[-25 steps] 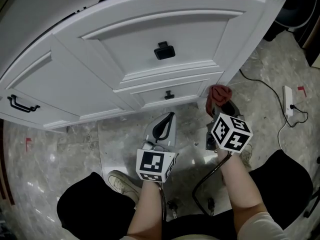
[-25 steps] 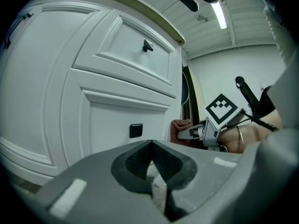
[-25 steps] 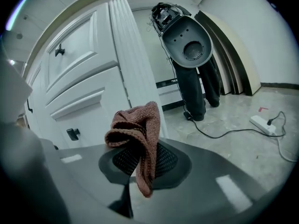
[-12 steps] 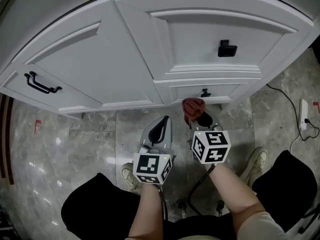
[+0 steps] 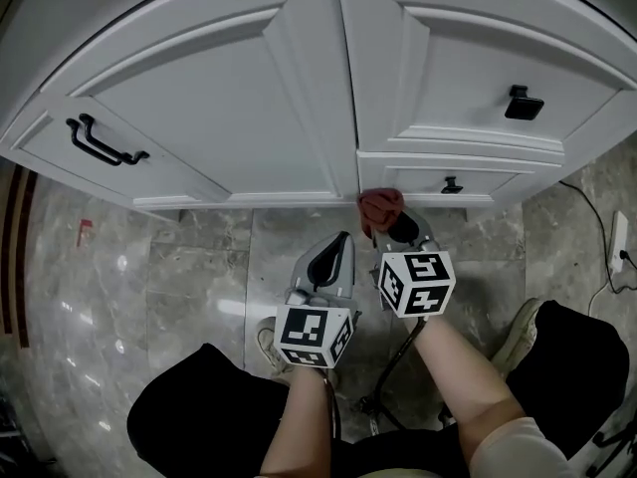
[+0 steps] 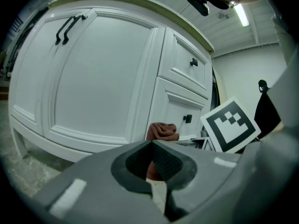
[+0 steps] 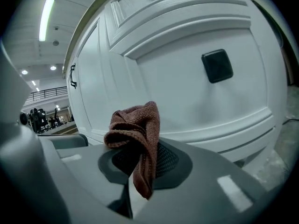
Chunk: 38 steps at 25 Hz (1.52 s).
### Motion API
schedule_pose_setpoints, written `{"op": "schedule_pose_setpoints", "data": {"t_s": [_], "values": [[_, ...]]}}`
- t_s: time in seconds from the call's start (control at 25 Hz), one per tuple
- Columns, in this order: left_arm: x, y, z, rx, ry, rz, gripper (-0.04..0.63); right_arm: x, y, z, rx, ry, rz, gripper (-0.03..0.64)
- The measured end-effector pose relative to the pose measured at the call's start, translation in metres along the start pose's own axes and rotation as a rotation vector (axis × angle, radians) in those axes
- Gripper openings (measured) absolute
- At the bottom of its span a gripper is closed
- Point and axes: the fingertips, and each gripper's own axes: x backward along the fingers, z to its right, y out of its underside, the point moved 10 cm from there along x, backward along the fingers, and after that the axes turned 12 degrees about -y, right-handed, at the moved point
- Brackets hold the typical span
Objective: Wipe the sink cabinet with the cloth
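I see the white sink cabinet (image 5: 249, 98) filling the upper view. My left gripper (image 5: 341, 242) hangs below its base, jaws closed on nothing. My right gripper (image 5: 402, 229) clamps the bunched reddish-brown cloth (image 5: 380, 205) at the cabinet's bottom rail; contact unclear.
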Motion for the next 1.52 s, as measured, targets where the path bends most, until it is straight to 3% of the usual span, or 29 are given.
{"op": "schedule_pose_setpoints", "data": {"t_s": [0.68,1.24,1.52], "values": [[-0.023,-0.007,0.049,-0.039,0.091,0.008,0.000,0.054,-0.004,0.055,-0.075,0.174,0.020,0.094],[-0.046,-0.015,0.106,-0.050,0.150,0.012,0.001,0.122,-0.006,0.133,-0.232,0.372,0.066,0.084],[-0.064,-0.011,0.142,-0.058,0.208,-0.001,0.001,0.134,-0.010,0.150,-0.174,0.358,0.015,0.084]]}}
